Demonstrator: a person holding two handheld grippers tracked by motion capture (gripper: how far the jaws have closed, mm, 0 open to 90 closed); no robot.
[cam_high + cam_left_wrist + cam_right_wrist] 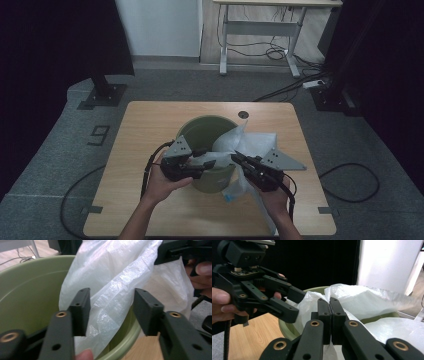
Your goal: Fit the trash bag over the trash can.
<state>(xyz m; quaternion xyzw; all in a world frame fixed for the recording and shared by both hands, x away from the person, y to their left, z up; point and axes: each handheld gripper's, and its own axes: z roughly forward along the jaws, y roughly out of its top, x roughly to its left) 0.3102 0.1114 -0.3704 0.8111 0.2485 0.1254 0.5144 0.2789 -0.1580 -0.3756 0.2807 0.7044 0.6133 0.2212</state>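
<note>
Left gripper view, plastic bag (112, 290) between half-open left hand-held gripper (111, 312), right hand-held gripper (330, 315) pinching it.

Wooden table (150, 125); green bin (197, 131) on it

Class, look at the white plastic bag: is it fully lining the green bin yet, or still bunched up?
Still bunched: the white plastic bag rises crumpled above the green bin and spills over its rim.
</note>
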